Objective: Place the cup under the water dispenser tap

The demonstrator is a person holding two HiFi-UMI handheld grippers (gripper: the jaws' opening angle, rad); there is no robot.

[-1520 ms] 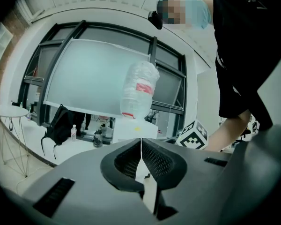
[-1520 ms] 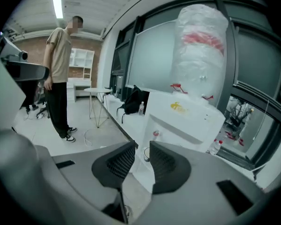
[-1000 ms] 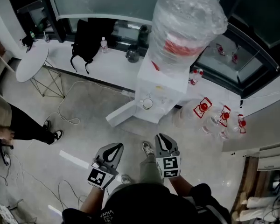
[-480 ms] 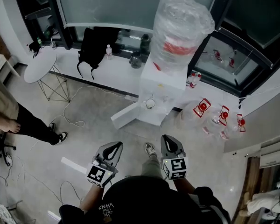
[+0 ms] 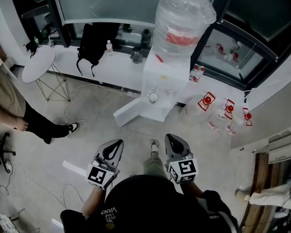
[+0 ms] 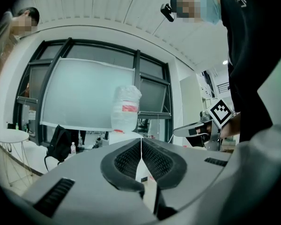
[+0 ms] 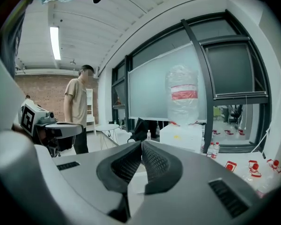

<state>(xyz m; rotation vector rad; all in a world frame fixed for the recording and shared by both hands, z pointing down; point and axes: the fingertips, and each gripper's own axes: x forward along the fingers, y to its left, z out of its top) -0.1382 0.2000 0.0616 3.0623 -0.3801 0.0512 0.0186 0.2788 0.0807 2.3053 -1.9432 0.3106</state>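
So both tools are shut tight, pads pressed together with nothing between them. The left tool and right tool are held out side by side over the floor, touching nothing. The cup sits in the front recess of the white water dispenser, toward the ledge's left edge, well apart from both tools.

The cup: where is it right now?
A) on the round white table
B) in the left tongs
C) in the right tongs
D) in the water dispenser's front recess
D: the cup sits in the front recess of the water dispenser; the left tongs and right tongs are shut, empty.
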